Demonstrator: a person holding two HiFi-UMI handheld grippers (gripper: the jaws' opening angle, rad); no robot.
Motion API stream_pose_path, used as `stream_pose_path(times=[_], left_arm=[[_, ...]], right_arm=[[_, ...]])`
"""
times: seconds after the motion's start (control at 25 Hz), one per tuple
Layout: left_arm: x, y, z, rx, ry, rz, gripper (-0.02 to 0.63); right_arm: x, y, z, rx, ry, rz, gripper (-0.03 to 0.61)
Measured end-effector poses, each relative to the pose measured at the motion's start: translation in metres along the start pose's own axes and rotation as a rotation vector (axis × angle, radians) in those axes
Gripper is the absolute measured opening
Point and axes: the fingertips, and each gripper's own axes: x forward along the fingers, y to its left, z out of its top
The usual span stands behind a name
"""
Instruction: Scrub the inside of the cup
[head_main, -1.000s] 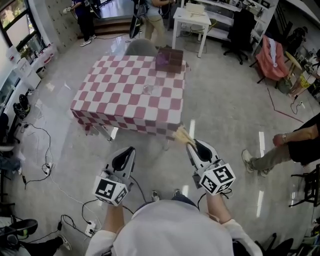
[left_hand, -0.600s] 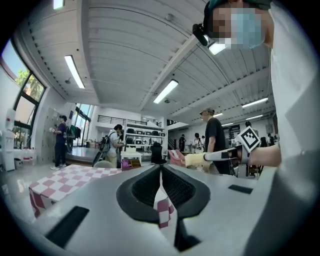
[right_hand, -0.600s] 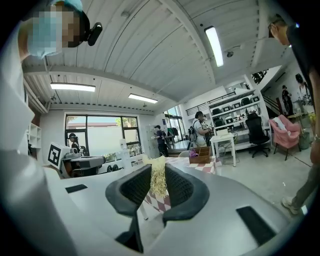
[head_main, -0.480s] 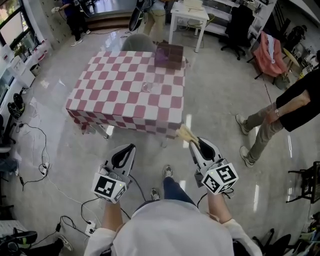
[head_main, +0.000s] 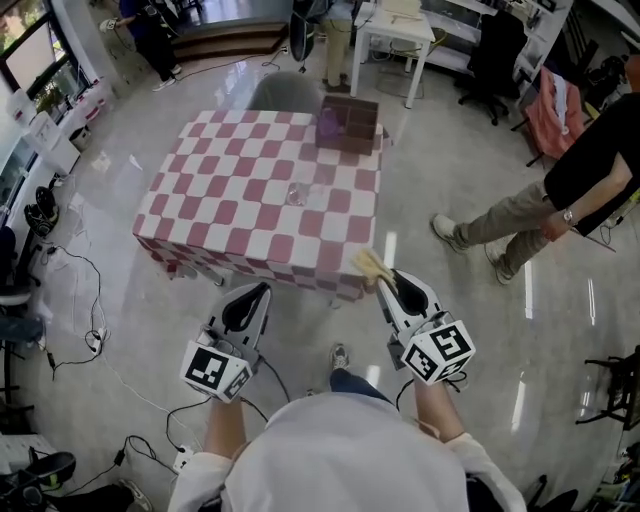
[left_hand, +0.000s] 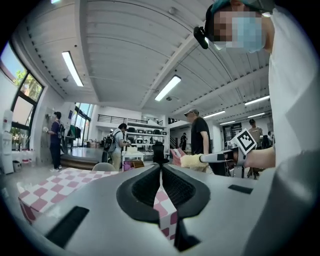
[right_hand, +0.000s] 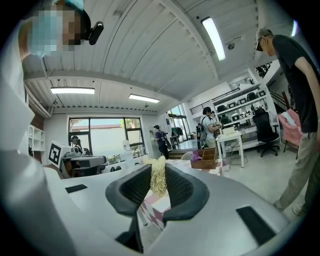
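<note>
Pink-checked bench (head_main: 250, 215) nearer; clear glass cup (head_main: 296, 193) at 12 o'clock. Left tool (head_main: 258, 293) closed, empty; right tool (head_main: 386, 283) clamps yellow fibrous scrubber (head_main: 368, 266) (scrubbing not begun).

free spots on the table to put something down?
Left half of the checkered table, from its left edge to the cup, is bare; so is the near strip between cup and front edge. Only the far right corner is crowded, by the wooden box.

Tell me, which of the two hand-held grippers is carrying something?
The right gripper: a pale yellow, straw-like scrubber is pinched between its jaws. The left gripper is shut with nothing between its jaws.
</note>
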Motion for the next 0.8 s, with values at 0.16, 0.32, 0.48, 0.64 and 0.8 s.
stream_pose_path(times=[0.16, 0.32, 0.48, 0.64, 0.8], left_arm=[[0.028, 0.015, 0.002, -0.020, 0.007, 0.018, 0.040], [0.053, 0.022, -0.002, 0.006, 0.037, 0.037, 0.040], [0.075, 0.028, -0.005, -0.009, 0.040, 0.050, 0.040], [0.087, 0.035, -0.007, -0.019, 0.036, 0.084, 0.040], [0.093, 0.050, -0.011, -0.049, 0.038, 0.127, 0.040]], right_arm=[[0.027, -0.023, 0.008, 0.001, -0.003, 0.037, 0.092], [0.047, -0.044, 0.013, 0.000, 0.007, 0.070, 0.092], [0.064, -0.061, 0.011, 0.006, 0.018, 0.103, 0.092], [0.079, -0.074, 0.007, 0.011, 0.028, 0.129, 0.092], [0.090, -0.083, 0.006, 0.022, 0.042, 0.135, 0.092]])
